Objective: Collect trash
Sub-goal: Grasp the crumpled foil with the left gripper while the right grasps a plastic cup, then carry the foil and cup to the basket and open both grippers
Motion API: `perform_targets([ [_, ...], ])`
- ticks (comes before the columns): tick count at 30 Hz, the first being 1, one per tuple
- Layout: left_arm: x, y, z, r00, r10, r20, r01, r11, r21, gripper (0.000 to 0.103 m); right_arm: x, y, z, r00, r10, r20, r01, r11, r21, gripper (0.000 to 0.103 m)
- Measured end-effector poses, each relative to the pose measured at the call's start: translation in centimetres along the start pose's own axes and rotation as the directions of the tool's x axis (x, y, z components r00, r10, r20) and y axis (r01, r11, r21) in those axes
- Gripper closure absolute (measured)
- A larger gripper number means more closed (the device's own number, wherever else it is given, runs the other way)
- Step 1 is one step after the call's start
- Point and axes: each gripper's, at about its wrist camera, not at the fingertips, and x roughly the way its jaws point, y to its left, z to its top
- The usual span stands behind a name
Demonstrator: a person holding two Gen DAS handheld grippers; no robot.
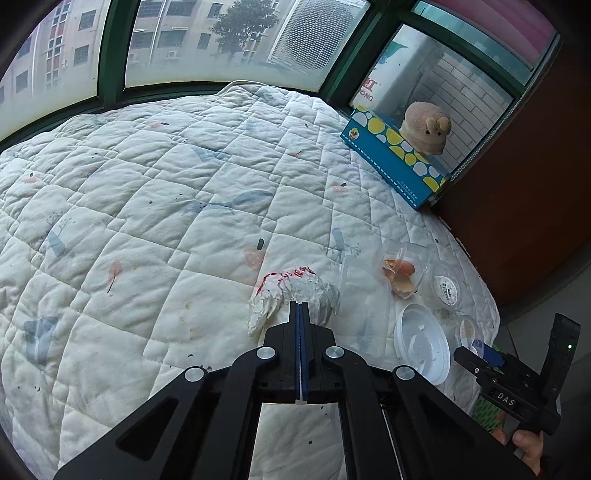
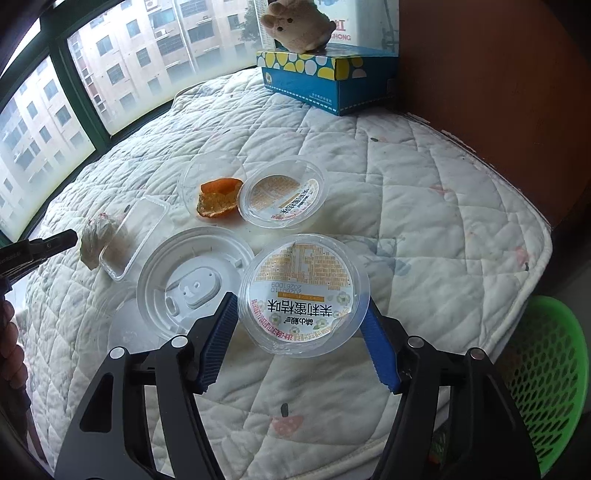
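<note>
Left gripper [image 1: 299, 303] angled downward, jaws fully closed at the edge of a crumpled white paper wad [image 1: 291, 295] with red marks; whether paper is pinched cannot be told. Right gripper [image 2: 301, 314] angled downward, blue ribbed pads clamped on a round clear plastic cup [image 2: 303, 292] with printed label, near the quilted mattress's [image 2: 424, 206] right edge beside a green mesh basket [image 2: 546, 369].

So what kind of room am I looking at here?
Probably a bedroom in a flat: a quilted mattress beside big windows facing apartment blocks, with a plush toy sitting on a tissue box.
</note>
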Motion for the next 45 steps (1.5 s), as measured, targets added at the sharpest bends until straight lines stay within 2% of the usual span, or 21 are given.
perform_targets([
  [8, -0.1, 0.1, -0.1, 1.0, 0.003, -0.014, -0.003, 1.0, -0.002, 0.102, -2.3, -1.0, -0.9, 0.999, 0.028, 0.027, -0.029, 0.999, 0.024, 0.037],
  [9, -0.2, 0.0, -0.1, 1.0, 0.008, -0.008, -0.008, 1.0, 0.004, 0.094, -2.5, -1.1, -1.0, 0.999, 0.03, 0.03, -0.031, 0.999, 0.024, 0.037],
  [10, -0.2, -0.1, -0.1, 1.0, 0.014, -0.005, -0.014, 1.0, 0.006, 0.069, -2.8, -1.1, -1.2, 0.999, 0.031, 0.032, -0.031, 0.999, 0.025, 0.037],
  [12, -0.4, 0.0, 0.0, 0.998, 0.056, 0.015, -0.056, 0.998, -0.001, 0.033, -3.1, -1.2, -1.4, 0.999, 0.035, 0.032, -0.036, 0.999, 0.027, 0.037],
  [14, -0.4, -0.1, 0.3, 0.998, 0.051, 0.025, -0.051, 0.999, 0.012, 0.033, -3.3, -1.3, -1.6, 0.999, 0.038, 0.033, -0.039, 0.999, 0.028, 0.037],
  [20, 2.1, 0.2, 0.9, 0.998, 0.052, -0.022, -0.052, 0.999, 0.003, 0.033, -3.8, -1.3, -2.2, 0.998, 0.049, 0.034, -0.05, 0.998, 0.031, 0.037],
  [26, 4.3, 0.5, 0.9, 0.998, 0.02, -0.059, -0.02, 1.0, -0.012, 0.034, -5.1, -1.8, -2.8, 0.997, 0.059, 0.051, -0.061, 0.997, 0.043, 0.037],
  [28, 4.3, 0.3, 0.8, 0.999, -0.005, -0.054, 0.004, 1.0, -0.003, 0.049, -5.6, -2.0, -3.1, 0.997, 0.057, 0.057, -0.06, 0.997, 0.05, 0.037],
  [31, 3.6, 0.1, 0.6, 0.999, -0.015, -0.035, 0.015, 1.0, 0.009, 0.055, -6.4, -2.5, -3.5, 0.996, 0.052, 0.069, -0.057, 0.997, 0.058, 0.037],
  [38, -0.4, -1.1, -0.1, 1.0, -0.013, 0.027, 0.012, 1.0, 0.027, 0.058, -8.5, -4.6, -5.2, 0.995, 0.023, 0.095, -0.032, 0.995, 0.096, 0.037],
  [45, -4.7, -5.5, -1.1, 0.994, -0.075, 0.077, 0.066, 0.992, 0.106, 0.058, -10.6, -8.1, -7.5, 0.993, -0.047, 0.106, 0.031, 0.988, 0.148, 0.037],
])
